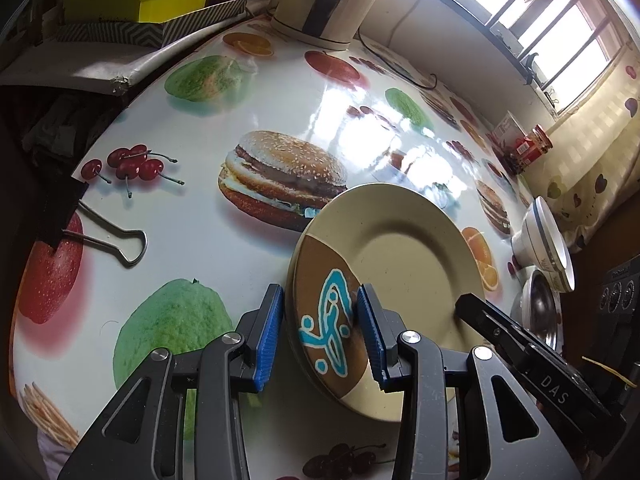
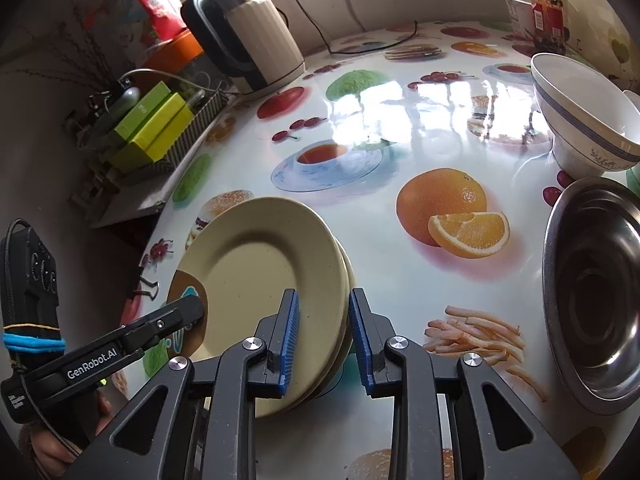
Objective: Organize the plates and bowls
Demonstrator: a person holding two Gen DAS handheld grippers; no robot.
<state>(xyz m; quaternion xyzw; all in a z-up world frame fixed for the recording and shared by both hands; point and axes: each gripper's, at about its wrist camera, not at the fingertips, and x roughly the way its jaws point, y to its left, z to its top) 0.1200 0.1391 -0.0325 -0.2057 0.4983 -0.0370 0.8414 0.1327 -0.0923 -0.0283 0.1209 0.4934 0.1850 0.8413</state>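
Left gripper (image 1: 320, 332) straddles the near rim of the beige plates (image 1: 404, 264), one blue pad on each side of the brown patterned patch, but whether they actually pinch is unclear. Right gripper (image 2: 324, 340) has its jaws around the opposite rim of the same stack, a gap showing at one pad. The plates sit on the fruit-print table (image 2: 400, 120). Off to the right, a white bowl (image 2: 588, 120) and a steel bowl (image 2: 592, 292) stand close together

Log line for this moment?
left gripper: clamped on plate stack rim | right gripper: straddling opposite rim, grip unclear | white bowl, steel bowl: aside
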